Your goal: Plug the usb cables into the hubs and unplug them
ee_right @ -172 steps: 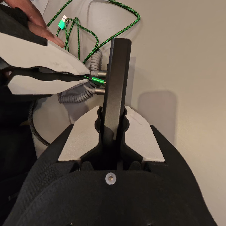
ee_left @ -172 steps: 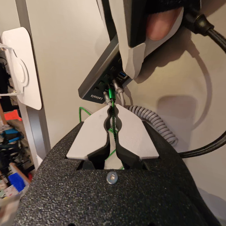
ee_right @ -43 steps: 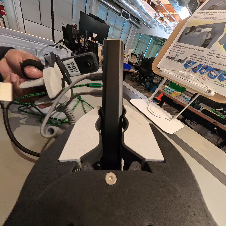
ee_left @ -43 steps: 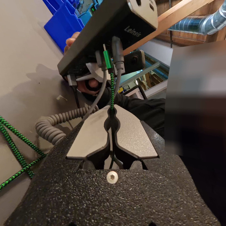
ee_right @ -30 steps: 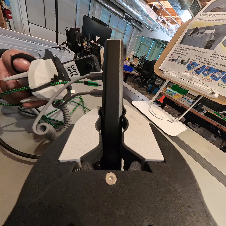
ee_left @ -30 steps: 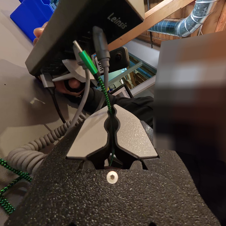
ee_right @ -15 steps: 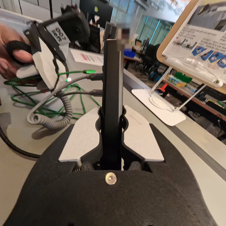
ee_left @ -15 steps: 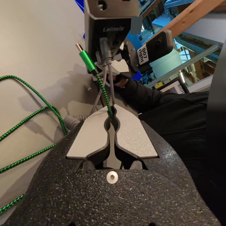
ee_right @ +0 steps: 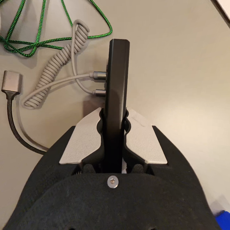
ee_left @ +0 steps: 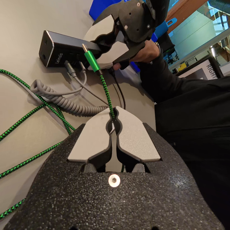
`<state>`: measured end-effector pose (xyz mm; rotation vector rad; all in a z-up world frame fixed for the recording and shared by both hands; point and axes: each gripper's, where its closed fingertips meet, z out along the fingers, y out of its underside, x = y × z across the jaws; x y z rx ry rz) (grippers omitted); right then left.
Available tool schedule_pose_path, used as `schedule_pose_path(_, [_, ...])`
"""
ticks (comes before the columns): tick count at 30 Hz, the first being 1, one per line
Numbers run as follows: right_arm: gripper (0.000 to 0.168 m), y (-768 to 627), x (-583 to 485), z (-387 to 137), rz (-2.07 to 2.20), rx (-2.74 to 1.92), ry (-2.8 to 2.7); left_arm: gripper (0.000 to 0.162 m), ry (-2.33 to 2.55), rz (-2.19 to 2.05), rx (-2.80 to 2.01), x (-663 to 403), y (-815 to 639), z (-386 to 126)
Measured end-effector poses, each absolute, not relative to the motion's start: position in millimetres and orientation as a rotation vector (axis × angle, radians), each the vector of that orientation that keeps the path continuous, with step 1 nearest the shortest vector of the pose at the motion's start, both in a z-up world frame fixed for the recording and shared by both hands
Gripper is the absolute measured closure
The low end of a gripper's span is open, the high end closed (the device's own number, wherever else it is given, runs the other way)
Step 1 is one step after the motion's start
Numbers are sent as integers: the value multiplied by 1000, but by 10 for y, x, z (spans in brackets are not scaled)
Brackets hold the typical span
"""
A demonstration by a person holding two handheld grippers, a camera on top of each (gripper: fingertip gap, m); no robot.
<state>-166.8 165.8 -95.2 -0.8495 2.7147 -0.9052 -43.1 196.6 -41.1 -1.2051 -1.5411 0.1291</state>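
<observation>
Left wrist view: our left gripper (ee_left: 113, 112) still pinches the green cable (ee_left: 107, 92), plug free of the hub (ee_left: 64, 52), which our right gripper (ee_right: 113, 115) has lowered toward the table (ee_right: 174, 62), clamped, two grey plugs (ee_right: 99, 75) seated.

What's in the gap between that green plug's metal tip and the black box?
Nothing: in the left wrist view the green plug points at the black hub with only air between. It is not plugged in.
</observation>
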Motion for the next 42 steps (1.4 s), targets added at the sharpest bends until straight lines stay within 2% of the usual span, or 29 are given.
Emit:
schedule_pose_path(6, [120,1648,-1633,-580,-1119,-977,2659,162,-1516,98,-1230,-460,2076,-425])
schedule_pose_path(14, [126,1631,-1210,47,-1748,-1322,2277,162,-1360,-50,-1098,-516,2302,-229])
schedule_pose_path(18, [132,1728,-1015,156,-1985,-1523,2058,162,-1340,-98,-1071,-542,2387,-222])
schedule_pose_path(26, [129,1757,-831,65,-2094,-1798,1982,162,-1330,-143,-1084,-553,2494,-245])
schedule_pose_path(28, [136,1754,-803,52,-2132,-1849,1966,162,-1331,-149,-1089,-552,2506,-252])
schedule_pose_path(30, [149,1733,-805,14,-2152,-1914,1981,162,-1332,-152,-1103,-545,2519,-265])
schedule_pose_path(34, [162,1722,-817,-81,-2098,-1975,2020,161,-1385,-66,-1163,-538,2443,-293])
schedule_pose_path(36, [164,1715,-843,-115,-2047,-1973,2058,145,-1465,48,-1232,-524,2309,-325])
schedule_pose_path(42, [165,1726,-887,-234,-1773,-1814,2191,128,-1518,587,-1440,-432,1889,-10])
